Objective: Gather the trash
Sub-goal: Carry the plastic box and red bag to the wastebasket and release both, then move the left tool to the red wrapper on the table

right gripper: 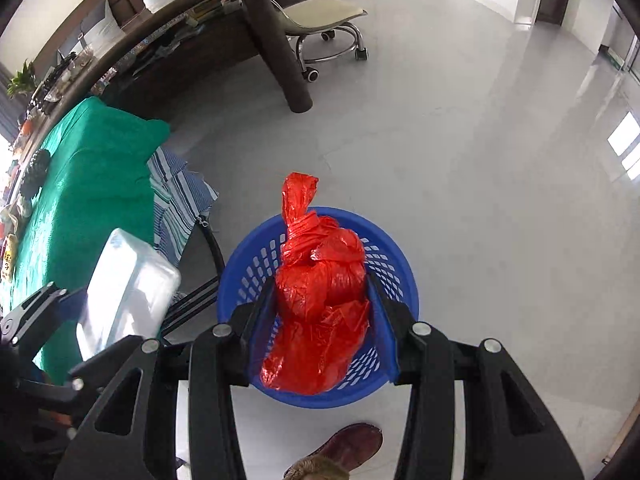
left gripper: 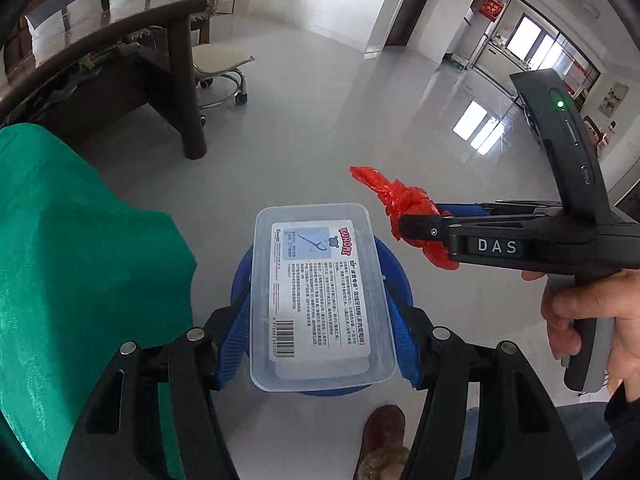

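My left gripper (left gripper: 320, 320) is shut on a clear plastic box (left gripper: 320, 296) with a printed label, held above the blue basket (left gripper: 400, 276) on the floor. My right gripper (right gripper: 320, 304) is shut on a knotted red plastic bag (right gripper: 320, 292) and holds it over the same blue basket (right gripper: 396, 264). In the left wrist view the right gripper (left gripper: 404, 224) comes in from the right with the red bag (left gripper: 396, 200) beside the box. In the right wrist view the box (right gripper: 124, 296) shows at lower left in the left gripper.
A table under a green cloth (right gripper: 88, 184) stands to the left, with a striped cloth (right gripper: 180, 200) hanging at its end. A dark wooden desk (left gripper: 120, 52) and a wheeled stool (right gripper: 324, 20) stand behind. My brown shoe (right gripper: 348, 448) is by the basket. Grey floor (right gripper: 480, 200) spreads right.
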{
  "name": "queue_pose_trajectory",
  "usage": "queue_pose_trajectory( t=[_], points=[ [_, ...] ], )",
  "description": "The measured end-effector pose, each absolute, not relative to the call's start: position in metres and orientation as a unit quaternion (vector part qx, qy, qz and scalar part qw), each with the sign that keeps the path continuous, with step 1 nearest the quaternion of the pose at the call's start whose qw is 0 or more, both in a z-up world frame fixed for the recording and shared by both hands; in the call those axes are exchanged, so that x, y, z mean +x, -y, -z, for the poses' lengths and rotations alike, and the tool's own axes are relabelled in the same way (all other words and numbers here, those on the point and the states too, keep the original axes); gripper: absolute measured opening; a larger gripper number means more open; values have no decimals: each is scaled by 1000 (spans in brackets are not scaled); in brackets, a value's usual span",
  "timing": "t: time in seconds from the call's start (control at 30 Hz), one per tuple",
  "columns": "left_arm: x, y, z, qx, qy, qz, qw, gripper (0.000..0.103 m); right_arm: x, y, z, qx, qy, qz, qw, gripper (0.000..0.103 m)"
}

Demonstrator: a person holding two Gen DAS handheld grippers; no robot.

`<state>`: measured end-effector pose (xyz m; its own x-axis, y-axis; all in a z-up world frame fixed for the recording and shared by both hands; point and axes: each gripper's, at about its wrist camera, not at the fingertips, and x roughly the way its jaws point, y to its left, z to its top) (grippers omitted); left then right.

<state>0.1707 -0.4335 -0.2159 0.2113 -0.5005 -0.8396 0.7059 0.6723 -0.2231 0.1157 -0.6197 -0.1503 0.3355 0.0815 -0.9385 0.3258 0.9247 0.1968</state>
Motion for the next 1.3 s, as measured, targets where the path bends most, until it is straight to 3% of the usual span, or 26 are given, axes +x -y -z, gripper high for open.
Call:
queue_pose_trajectory(
  t=[0.17,0.23,0.27,0.3,0.47,0.6,0.83,1.1,1.3],
  points=[
    [182,452,237,118,-497,392,765,62,118,626,155,202,-565,72,797,45],
    [185,459,245,124,-499,392,763,69,117,629,156,208,-561,74,798,56],
    [187,460,248,128,-500,389,764,83,115,632,155,214,-558,73,798,59],
    [188,461,250,129,-496,385,767,87,115,634,154,220,-554,73,799,62],
    [187,448,232,128,-471,380,786,91,114,631,135,221,-529,73,816,68],
    [171,422,198,126,-439,377,806,95,116,622,113,199,-498,81,840,84],
    [144,334,150,132,-393,333,847,98,122,570,68,96,-438,103,888,93],
    [138,182,147,108,-412,224,877,98,115,456,40,47,-387,31,921,96],
    [145,68,145,101,-412,146,894,98,111,331,48,22,-386,-68,919,97]
  ],
)
